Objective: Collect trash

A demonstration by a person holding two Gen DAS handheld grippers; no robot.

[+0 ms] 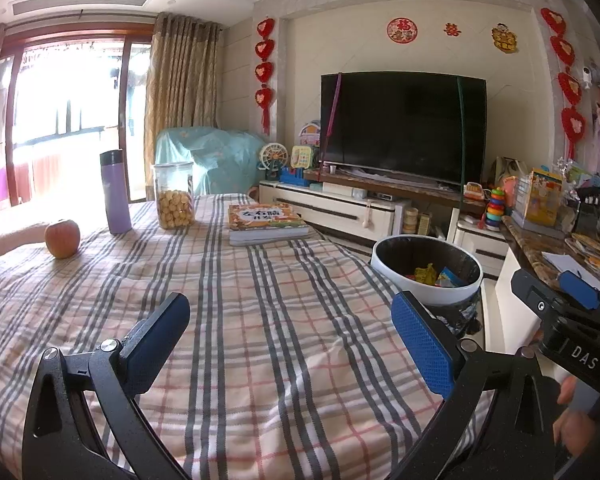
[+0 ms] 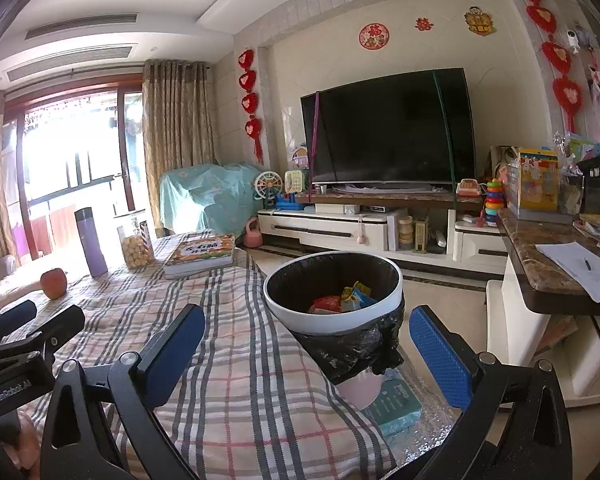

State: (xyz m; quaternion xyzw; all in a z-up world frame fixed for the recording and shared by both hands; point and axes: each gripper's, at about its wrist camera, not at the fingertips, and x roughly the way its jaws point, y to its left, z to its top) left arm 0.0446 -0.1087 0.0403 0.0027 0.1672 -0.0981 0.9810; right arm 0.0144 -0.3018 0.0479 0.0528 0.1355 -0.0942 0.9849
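Both tongs, left [image 1: 288, 344] and right [image 2: 308, 354], hang spread wide and empty over the checked counter [image 1: 260, 320]. Just past its edge stands the bin [image 2: 334, 312], bright wrappers [image 2: 342, 300] already lying inside. Collecting looks nearly finished; only an apple [image 1: 62, 238], bottle [image 1: 115, 192], cookie jar [image 1: 174, 196] and book [image 1: 266, 222] remain, so next comes a search for leftover scraps.

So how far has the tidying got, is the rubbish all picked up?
It looks mostly done. Colourful wrappers already lie inside the trash bin beside the table. Both the left gripper and the right gripper are open and hold nothing. On the checked tablecloth I see only an apple, a flask, a cookie jar and a book; no loose trash shows.
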